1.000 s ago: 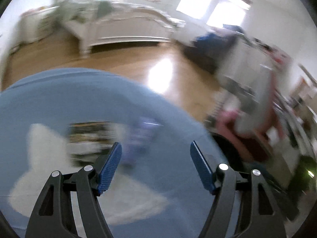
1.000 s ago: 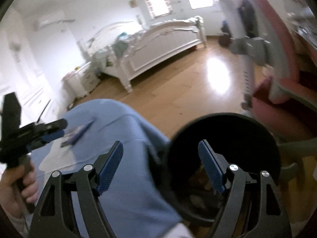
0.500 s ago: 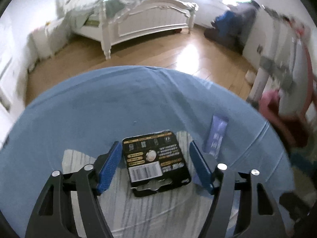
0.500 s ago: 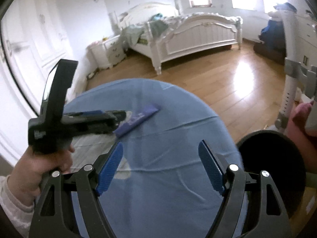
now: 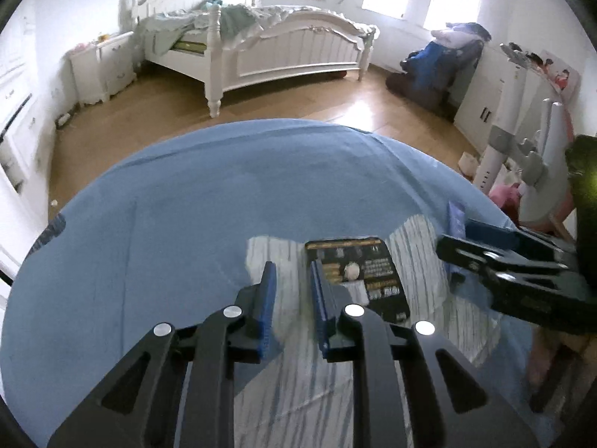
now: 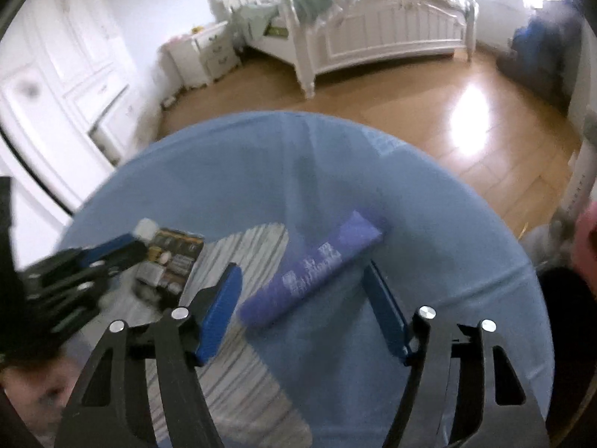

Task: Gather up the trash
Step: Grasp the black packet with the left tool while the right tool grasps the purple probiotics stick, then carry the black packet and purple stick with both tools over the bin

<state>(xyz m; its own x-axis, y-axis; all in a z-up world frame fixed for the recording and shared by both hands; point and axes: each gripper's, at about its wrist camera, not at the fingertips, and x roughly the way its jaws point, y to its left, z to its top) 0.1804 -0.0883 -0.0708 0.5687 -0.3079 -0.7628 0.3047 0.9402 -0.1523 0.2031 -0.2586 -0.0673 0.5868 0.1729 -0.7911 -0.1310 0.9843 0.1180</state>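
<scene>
On the blue-clothed round counter [image 5: 186, 224], a black printed card [image 5: 358, 272] is seen lying flat on a white striped patch [image 5: 283, 392], lower centre of the left wrist view. Left gripper [image 5: 293, 298] is drawn nearly together, jaws just closed in; nothing is seen in the narrow gap. Card sits just right of its right finger, its left edge hidden behind that finger, so contact cannot be told.

Purple wrapper [image 6: 313, 265] is laid diagonally on the cloth, centre of the right wrist view, between the fingers of the right gripper [image 6: 302, 272]. Those jaws have just been closing but are held spread; pads are not pressed on the wrapper, whose lower-left end is near the left pad.
</scene>
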